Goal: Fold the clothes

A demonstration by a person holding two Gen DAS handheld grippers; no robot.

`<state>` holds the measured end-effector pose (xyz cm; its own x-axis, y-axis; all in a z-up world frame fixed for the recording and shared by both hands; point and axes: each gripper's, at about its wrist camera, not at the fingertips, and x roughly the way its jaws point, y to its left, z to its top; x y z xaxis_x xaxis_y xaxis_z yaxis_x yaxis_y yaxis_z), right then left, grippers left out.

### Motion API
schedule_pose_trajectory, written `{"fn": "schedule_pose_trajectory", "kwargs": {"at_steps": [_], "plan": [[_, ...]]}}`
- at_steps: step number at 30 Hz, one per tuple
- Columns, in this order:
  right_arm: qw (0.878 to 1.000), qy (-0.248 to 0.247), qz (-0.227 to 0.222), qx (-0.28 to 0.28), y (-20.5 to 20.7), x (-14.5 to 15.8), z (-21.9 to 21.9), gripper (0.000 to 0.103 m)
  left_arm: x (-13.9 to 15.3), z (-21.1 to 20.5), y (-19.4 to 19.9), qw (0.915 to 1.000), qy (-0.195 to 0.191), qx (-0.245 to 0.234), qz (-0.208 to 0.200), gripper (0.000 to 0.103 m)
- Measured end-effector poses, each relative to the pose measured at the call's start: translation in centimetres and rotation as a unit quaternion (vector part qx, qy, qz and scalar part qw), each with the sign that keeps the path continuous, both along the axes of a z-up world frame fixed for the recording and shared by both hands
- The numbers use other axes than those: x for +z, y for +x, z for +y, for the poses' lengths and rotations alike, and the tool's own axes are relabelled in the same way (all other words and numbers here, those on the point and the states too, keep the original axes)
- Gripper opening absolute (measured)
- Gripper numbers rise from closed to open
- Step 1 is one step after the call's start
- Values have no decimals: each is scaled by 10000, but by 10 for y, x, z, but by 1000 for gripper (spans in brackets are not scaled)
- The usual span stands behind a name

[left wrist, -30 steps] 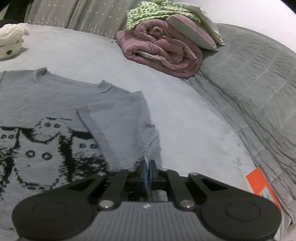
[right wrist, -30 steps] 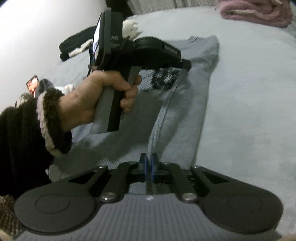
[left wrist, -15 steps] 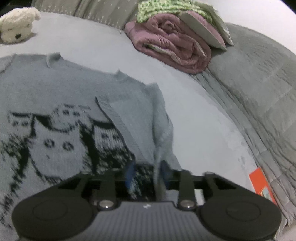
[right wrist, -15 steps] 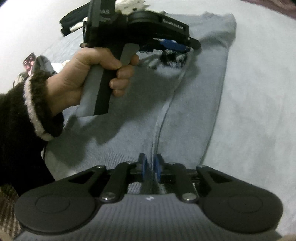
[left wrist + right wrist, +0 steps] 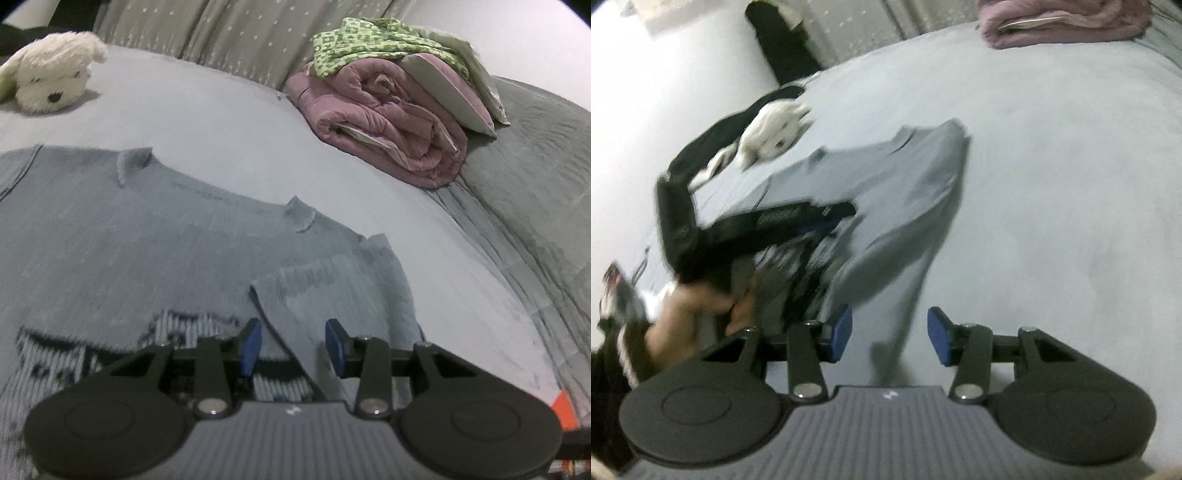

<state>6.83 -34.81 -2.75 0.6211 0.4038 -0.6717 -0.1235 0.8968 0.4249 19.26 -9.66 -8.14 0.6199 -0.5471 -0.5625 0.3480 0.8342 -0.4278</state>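
A grey knit sweater (image 5: 122,236) with a black cat pattern lies flat on the bed, its right sleeve (image 5: 332,291) folded inward over the body. My left gripper (image 5: 293,349) is open just above the folded sleeve edge, holding nothing. My right gripper (image 5: 890,334) is open above the sweater's lower side (image 5: 908,229), holding nothing. The left gripper also shows in the right wrist view (image 5: 827,221), held by a hand over the cat pattern.
A white plush dog (image 5: 51,85) lies at the far left. A rolled mauve quilt (image 5: 384,122) with a green cloth (image 5: 376,40) on top sits at the back right. A grey quilted blanket (image 5: 535,177) covers the right side. Dark clothing (image 5: 713,140) lies beyond the sweater.
Both grippers were shut on the sweater's edge a second ago; both have opened and let it go. The folded sleeve now rests on the sweater. Both grippers have drawn back.
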Motion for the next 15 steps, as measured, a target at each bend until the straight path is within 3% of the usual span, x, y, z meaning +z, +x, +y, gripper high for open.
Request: {"fn": "schedule_pose_trajectory", "kwargs": {"at_steps": [12,15], "plan": [[9976,566,-282,-272,85,-25,-33,50,-7,-7,19,9997,-68,143,-166,33],[9966,703,-320,-303,99,-25,-35,50,-8,-6,21,9996,-116,183,-160,28]]}}
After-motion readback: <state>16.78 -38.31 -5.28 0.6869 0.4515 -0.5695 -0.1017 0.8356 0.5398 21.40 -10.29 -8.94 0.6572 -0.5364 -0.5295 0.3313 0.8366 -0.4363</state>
